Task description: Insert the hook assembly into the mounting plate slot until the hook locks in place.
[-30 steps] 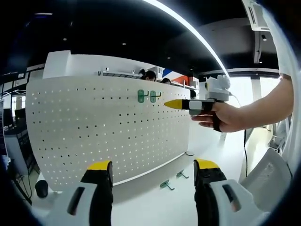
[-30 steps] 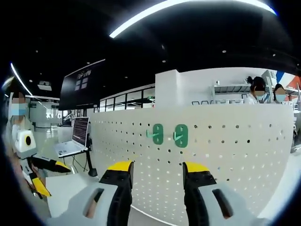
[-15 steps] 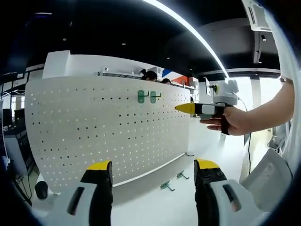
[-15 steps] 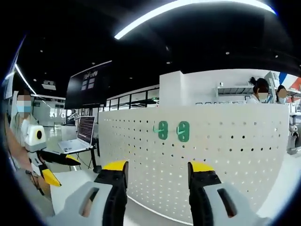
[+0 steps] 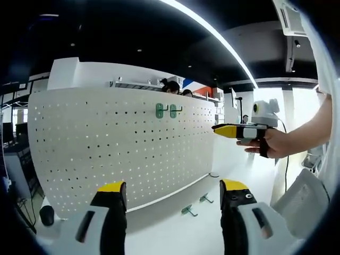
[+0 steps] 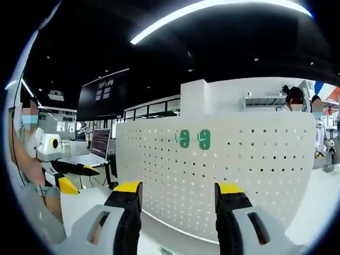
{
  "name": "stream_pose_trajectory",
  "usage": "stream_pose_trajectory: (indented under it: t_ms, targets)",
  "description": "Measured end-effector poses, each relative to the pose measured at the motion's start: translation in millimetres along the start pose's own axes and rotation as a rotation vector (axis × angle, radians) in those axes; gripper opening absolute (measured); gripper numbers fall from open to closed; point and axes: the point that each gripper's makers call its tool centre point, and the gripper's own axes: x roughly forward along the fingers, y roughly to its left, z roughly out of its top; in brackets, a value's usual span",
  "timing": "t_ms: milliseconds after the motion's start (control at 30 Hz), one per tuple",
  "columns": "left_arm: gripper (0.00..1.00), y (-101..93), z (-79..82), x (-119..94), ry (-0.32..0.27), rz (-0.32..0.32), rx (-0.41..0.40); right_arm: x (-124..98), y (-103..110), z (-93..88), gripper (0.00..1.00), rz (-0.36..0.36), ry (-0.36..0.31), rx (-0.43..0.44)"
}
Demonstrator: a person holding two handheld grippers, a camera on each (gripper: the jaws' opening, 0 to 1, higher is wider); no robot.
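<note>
A white mounting pegboard [image 5: 106, 149] stands upright on the table, with two green hooks [image 5: 166, 110] seated side by side near its top edge. Two more green hooks [image 5: 187, 209] lie loose on the table at its foot. My left gripper [image 5: 173, 187] is open and empty, well short of the board. A hand holds my right gripper [image 5: 225, 129] in the air to the right of the board. From the right gripper view, the right gripper [image 6: 178, 187] is open and empty, facing the pegboard [image 6: 244, 170] and the mounted hooks [image 6: 194, 139]. The left gripper [image 6: 78, 178] shows at far left.
A laptop [image 6: 96, 151] sits on a stand left of the board. People stand behind the board [image 6: 293, 98]. A mesh chair [image 5: 303, 196] is at lower right, and a small dark object [image 5: 47, 212] lies by the board's left end.
My right gripper has drawn back from the mounted hooks, away from the board; the board looks farther off in its view. The left gripper has stayed put.
</note>
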Motion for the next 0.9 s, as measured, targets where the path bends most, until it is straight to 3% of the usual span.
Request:
stream_pose_trajectory:
  t_ms: [900]
  targets:
    - [0.79,-1.3,-9.0,-10,0.002,-0.003,-0.016,-51,9,-23.9,0.58,-0.022,0.017,0.03]
